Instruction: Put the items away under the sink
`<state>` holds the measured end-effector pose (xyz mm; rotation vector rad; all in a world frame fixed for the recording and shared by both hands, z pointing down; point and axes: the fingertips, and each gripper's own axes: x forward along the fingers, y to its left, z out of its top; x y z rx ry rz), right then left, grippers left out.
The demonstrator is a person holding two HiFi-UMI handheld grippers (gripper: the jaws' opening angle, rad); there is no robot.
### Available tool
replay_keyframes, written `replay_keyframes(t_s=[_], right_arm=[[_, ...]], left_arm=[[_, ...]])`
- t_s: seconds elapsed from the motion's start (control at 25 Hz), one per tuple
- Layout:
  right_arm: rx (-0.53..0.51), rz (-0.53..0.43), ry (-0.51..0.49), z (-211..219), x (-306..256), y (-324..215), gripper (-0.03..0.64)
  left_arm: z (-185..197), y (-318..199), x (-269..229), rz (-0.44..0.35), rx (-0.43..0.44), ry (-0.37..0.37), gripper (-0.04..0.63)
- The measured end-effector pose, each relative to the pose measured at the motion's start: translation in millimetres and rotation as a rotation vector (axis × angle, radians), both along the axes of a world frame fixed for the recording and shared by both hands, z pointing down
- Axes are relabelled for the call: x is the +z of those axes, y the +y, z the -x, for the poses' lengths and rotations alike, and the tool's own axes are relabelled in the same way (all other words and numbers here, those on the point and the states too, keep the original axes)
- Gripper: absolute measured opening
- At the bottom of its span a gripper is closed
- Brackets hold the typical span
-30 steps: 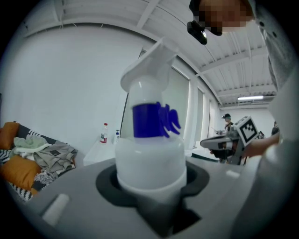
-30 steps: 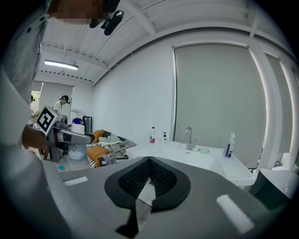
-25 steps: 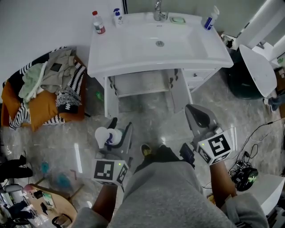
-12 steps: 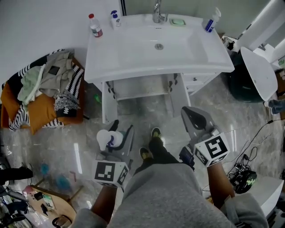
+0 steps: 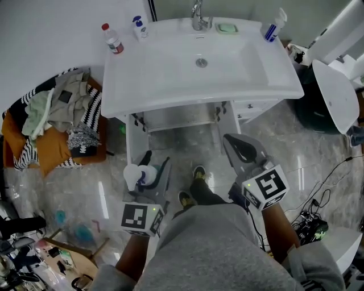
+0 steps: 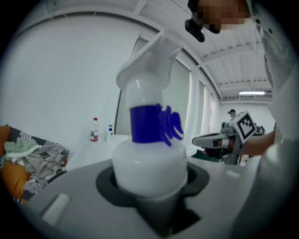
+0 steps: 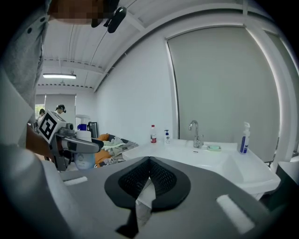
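Observation:
My left gripper (image 5: 152,163) is shut on a white spray bottle (image 5: 138,175) with a blue collar, held upright over the floor in front of the vanity. In the left gripper view the bottle (image 6: 149,140) fills the middle, seated between the jaws. My right gripper (image 5: 243,149) is to the right at about the same distance from the vanity; its jaws (image 7: 148,175) are together with only a thin pale sliver between the pads. The white sink vanity (image 5: 170,85) stands ahead, and the cabinet under it (image 5: 179,116) has both doors swung open.
On the sink top stand a red-capped bottle (image 5: 111,38), a small pump bottle (image 5: 139,27), a blue-and-white spray bottle (image 5: 272,27), a green soap dish (image 5: 227,27) and the faucet (image 5: 197,17). A laundry pile (image 5: 54,119) lies at left. Cables (image 5: 311,224) trail at right.
Both grippers have moved forward toward the vanity, which now sits closer and lower in the head view. The left gripper still holds the spray bottle; the right stays shut.

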<state>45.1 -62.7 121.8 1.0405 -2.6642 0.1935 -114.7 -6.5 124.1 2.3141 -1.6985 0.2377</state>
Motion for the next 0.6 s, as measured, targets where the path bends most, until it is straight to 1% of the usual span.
replay_keyframes(t_s=[0.28,0.4,0.6], right_arm=[[-0.041,0.045,-0.031,8,17,-34,-0.005],[-0.052,0.065,-0.045,10,23,-46,-0.005],[-0.055,0.095,-0.052,13,33,-64,-0.005]], left_arm=[[-3,-40,11,0.024,-0.018,-0.020,0.206],[-6,-50,18,0.060,-0.025,-0.031,0.206],[-8,-64,28,0.069,-0.026,-0.010,0.206]])
